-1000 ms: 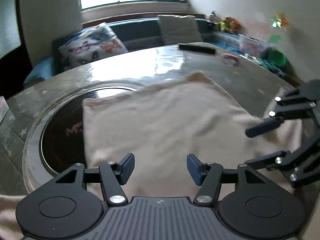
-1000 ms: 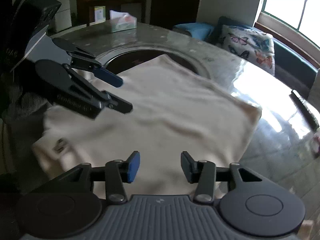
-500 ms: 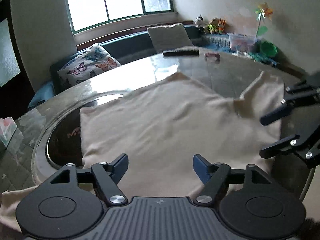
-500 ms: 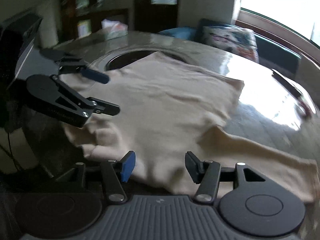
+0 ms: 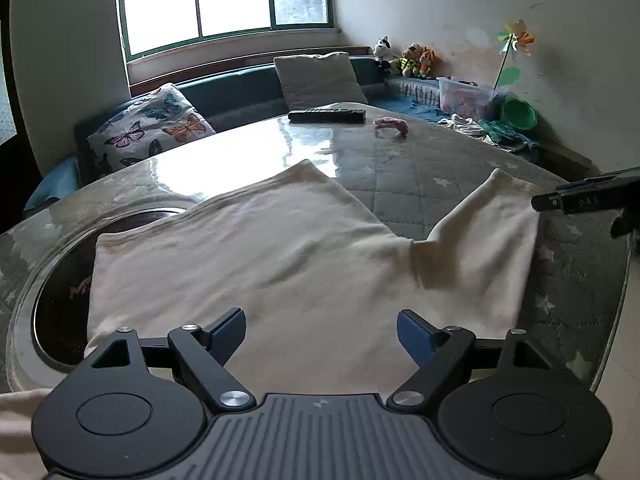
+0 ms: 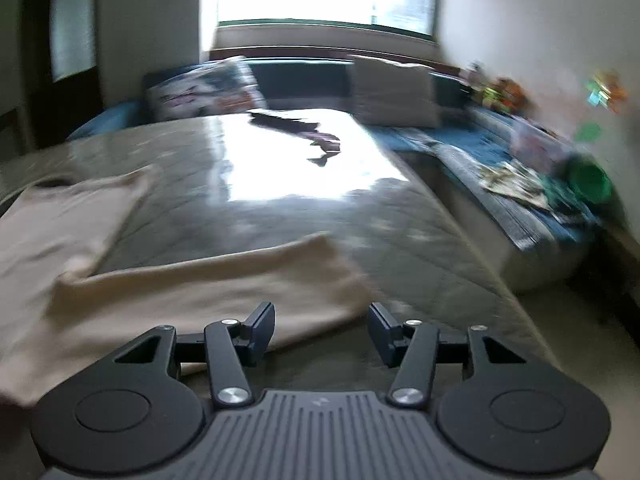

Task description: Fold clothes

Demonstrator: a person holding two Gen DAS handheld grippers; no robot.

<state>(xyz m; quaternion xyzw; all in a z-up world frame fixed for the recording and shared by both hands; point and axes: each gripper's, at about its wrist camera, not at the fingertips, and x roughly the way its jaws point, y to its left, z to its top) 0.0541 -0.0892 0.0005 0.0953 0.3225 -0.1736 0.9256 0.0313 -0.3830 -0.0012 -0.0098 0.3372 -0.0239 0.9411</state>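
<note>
Round table [image 5: 420,168] across mid-frame, cream shirt [image 5: 256,256] now spread flat at centre, sleeve [image 5: 480,232] freshly pulled out to the right. Left gripper [image 5: 320,330] spread wide, empty, bottom centre. Right gripper [image 6: 322,326] likewise spread, swung toward sleeve edge; folding not yet begun.

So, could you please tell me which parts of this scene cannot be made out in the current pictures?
- Cream shirt: its near hem lies hidden behind the left tool in the left wrist view.
- Right tool: cut off by the right edge there; its open jaws show only in its own view.
- Remote control: smeared by motion blur and window glare in the right wrist view.
- Dark round inset: its pink lettering is half covered by the shirt.
</note>
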